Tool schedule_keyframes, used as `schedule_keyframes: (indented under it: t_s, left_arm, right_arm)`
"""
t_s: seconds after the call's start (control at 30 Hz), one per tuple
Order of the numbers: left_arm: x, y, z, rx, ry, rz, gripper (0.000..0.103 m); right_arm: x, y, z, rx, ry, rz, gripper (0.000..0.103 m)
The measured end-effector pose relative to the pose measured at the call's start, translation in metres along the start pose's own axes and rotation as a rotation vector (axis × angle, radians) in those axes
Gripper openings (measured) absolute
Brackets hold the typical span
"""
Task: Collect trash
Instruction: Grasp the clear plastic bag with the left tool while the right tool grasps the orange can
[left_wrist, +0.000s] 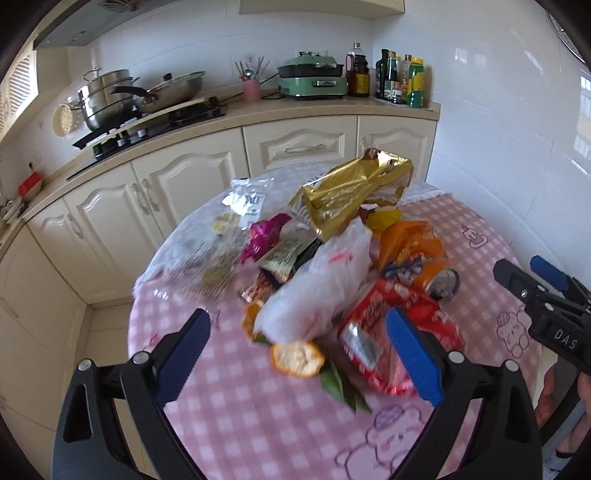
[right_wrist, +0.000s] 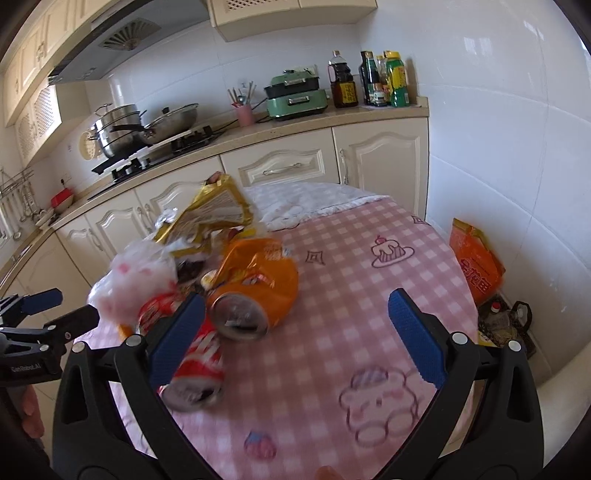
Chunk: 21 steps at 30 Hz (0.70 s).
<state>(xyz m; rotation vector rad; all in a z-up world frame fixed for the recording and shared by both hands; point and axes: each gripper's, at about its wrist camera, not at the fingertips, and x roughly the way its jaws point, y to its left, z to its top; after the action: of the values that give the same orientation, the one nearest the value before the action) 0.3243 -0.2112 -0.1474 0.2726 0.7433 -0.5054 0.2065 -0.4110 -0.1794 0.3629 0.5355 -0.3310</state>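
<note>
Both tools are hovering released, jaws spread: the left gripper (left_wrist: 299, 354) over an orange peel (left_wrist: 297, 357), the right gripper (right_wrist: 295, 336) beside the orange can (right_wrist: 251, 306) and red can (right_wrist: 195, 373), all lying heaped on the pink checked table (right_wrist: 369, 295)

Left gripper (left_wrist: 297, 354) spread above trash pile (left_wrist: 332, 258) (blurred).

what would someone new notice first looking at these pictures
A heap of trash sits on the pink checked tablecloth: a tall gold bag at the back, a white plastic bag in the middle, and an orange can lying beside a red can. Both the left gripper and right gripper are open, holding nothing.
</note>
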Motion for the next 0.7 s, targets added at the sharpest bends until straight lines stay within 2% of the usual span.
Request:
schedule_keyframes:
  t_s: [0.1,0.13,0.23,0.3,0.33,0.4,0.53,0.7]
  left_arm:
    - [0.017,-0.002,0.009,0.030,0.009,-0.015,0.092]
    - [0.022,-0.002,0.011,0.043,0.020,-0.019,0.080]
    - [0.036,0.000,0.013,0.046,0.064,-0.077,0.052]
    - [0.038,0.000,0.012,0.054,0.067,-0.089,0.046]
    - [0.038,-0.001,0.010,0.058,0.059,-0.101,0.037]
    - [0.035,0.000,0.009,0.047,0.046,-0.116,0.030]
    - [0.019,0.005,0.008,-0.002,-0.007,-0.169,0.025]
    - [-0.005,0.007,0.005,-0.039,-0.069,-0.219,0.024]
  right_arm:
    - [0.021,-0.007,0.008,0.043,0.050,0.027,0.097]
    - [0.026,-0.008,0.010,0.050,0.060,0.034,0.097]
    - [0.047,-0.014,0.019,0.096,0.112,0.076,0.097]
    - [0.063,-0.015,0.022,0.118,0.163,0.105,0.097]
    - [0.070,-0.015,0.024,0.125,0.179,0.121,0.097]
    - [0.078,-0.012,0.023,0.122,0.205,0.114,0.097]
    - [0.094,-0.013,0.019,0.156,0.271,0.166,0.097]
    - [0.097,-0.011,0.014,0.169,0.304,0.224,0.083]
